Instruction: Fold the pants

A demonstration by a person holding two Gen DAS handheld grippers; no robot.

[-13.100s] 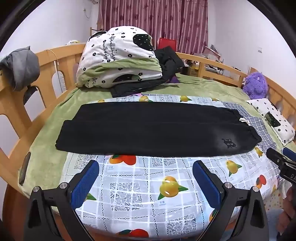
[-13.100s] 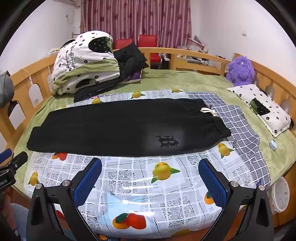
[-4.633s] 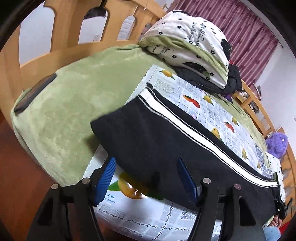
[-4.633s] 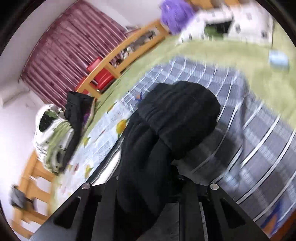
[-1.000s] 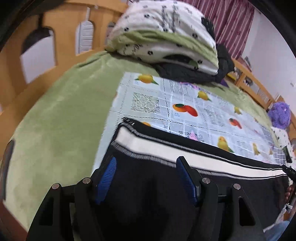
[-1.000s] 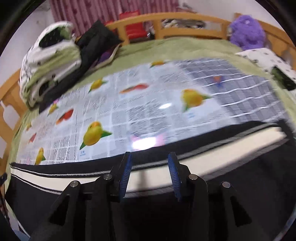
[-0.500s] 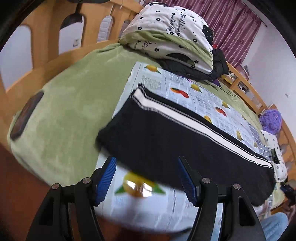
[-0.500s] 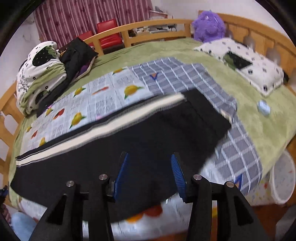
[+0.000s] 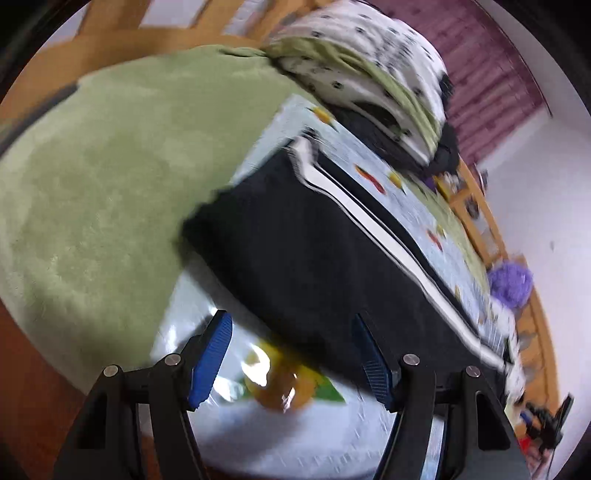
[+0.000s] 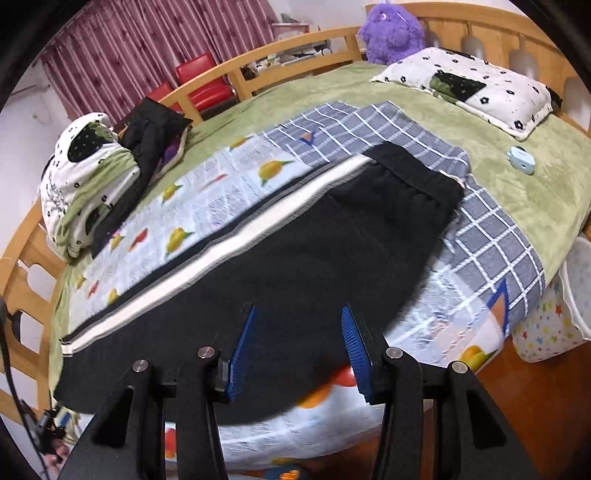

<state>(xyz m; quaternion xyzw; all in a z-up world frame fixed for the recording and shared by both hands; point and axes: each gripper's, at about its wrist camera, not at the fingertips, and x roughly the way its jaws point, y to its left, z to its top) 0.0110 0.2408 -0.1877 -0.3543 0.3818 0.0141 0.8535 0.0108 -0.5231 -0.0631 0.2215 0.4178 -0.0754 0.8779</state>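
the pants (image 10: pixel 295 258) now lie folded lengthwise on the fruit-print cloth (image 10: pixel 229 192), white stripe up; the left gripper (image 9: pixel 291 358) and right gripper (image 10: pixel 299 347) have let go, fingers parted and empty, so a crosswise fold likely comes next

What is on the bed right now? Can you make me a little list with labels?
pants: black pants with a white stripe, lying flat and long across the fruit-print sheet
left gripper: open, holding nothing
right gripper: open, holding nothing
under the waistband: blue checked cloth
bed cover: green blanket
toy: purple plush by the headboard
pillow: white with black flowers
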